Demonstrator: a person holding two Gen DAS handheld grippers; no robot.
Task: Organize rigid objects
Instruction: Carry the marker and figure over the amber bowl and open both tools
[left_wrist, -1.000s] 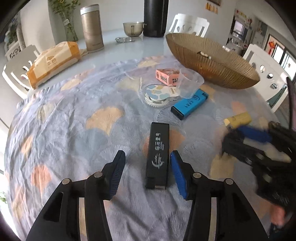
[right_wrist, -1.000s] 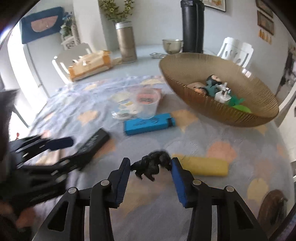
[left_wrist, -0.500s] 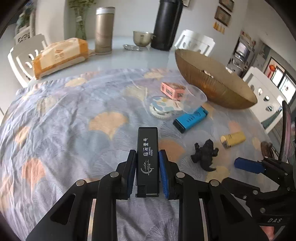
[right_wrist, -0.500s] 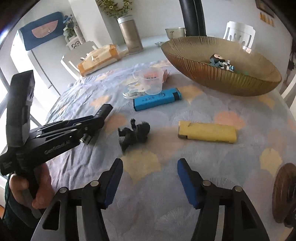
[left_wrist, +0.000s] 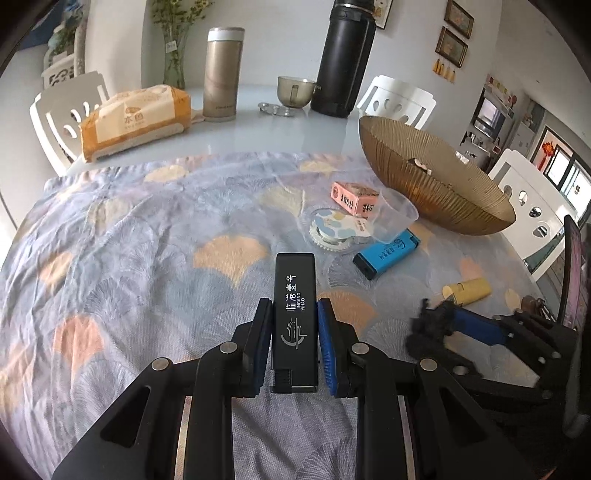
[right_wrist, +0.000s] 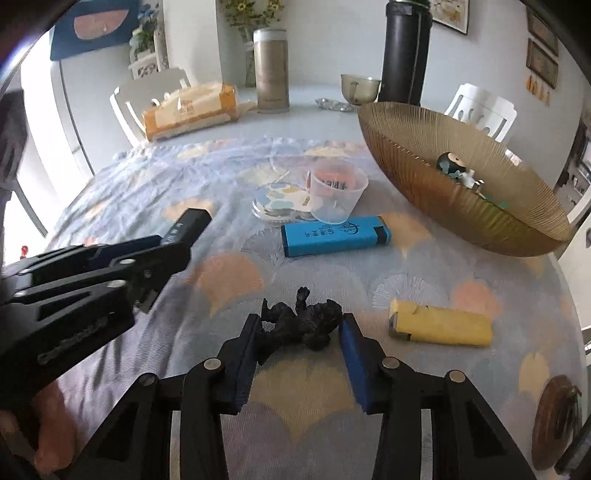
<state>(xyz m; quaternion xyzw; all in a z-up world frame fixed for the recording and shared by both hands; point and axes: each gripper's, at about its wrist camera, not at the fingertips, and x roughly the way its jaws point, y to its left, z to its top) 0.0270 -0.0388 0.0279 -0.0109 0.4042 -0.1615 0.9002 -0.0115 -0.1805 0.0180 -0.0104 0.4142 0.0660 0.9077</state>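
My left gripper (left_wrist: 293, 314) is shut on a black lighter (left_wrist: 294, 295) with white lettering and holds it above the patterned cloth; it also shows in the right wrist view (right_wrist: 184, 229). My right gripper (right_wrist: 299, 328) has its blue pads on both sides of a small black toy figure (right_wrist: 303, 325) on the cloth; the pads look to be touching it. A blue lighter (right_wrist: 334, 236) and a yellow lighter (right_wrist: 441, 326) lie flat on the cloth. A ribbed golden bowl (right_wrist: 424, 173) at the right holds a few small items.
A clear plastic cup (right_wrist: 338, 188) lies beside a round patterned disc (right_wrist: 277, 199) and a pink box (left_wrist: 354, 195). On the far bare table stand a tissue pack (left_wrist: 133, 118), a beige flask (left_wrist: 221, 74), a black flask (left_wrist: 343, 59) and a metal cup (left_wrist: 295, 90). White chairs surround the table.
My left gripper closed on the black lighter and lifted it. My right gripper, open and back from the toy figure half a second ago, moved forward and closed around it.
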